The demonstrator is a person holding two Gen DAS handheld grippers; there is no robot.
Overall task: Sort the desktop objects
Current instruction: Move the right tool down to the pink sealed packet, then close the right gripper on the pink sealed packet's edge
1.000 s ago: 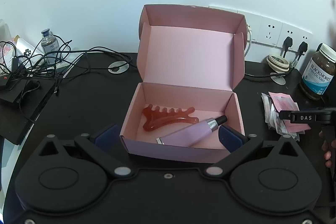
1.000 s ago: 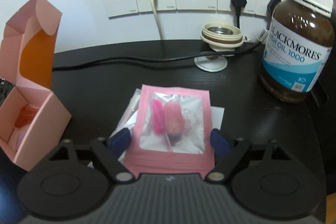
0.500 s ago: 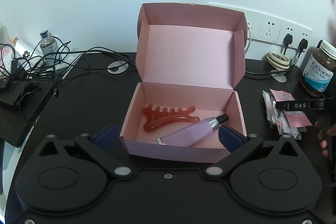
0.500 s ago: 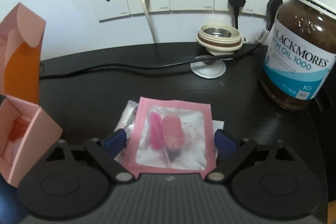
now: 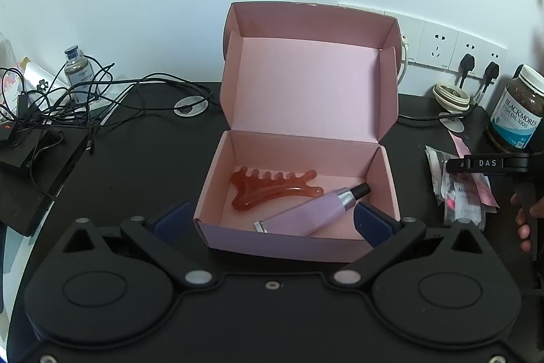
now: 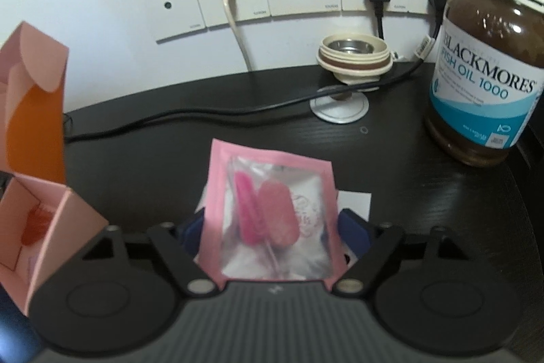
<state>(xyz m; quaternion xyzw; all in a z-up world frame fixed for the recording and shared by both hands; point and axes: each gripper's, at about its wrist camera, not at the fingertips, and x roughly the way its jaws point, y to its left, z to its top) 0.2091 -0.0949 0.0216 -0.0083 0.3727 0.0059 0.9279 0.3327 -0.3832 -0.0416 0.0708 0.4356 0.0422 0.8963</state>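
Pink sachet (image 6: pixel 272 213) sits between my right hand-held gripper (image 6: pixel 272 227) fingers (closing on it, grip unconfirmed), long axis pointing away, pink box (image 6: pixel 51 220) lies left; left hand-held gripper (image 5: pixel 272 220) open astride it.

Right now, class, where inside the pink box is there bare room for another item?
Bare floor lies along the pink box back wall, behind the red comb. The front right is crowded by the purple tube.
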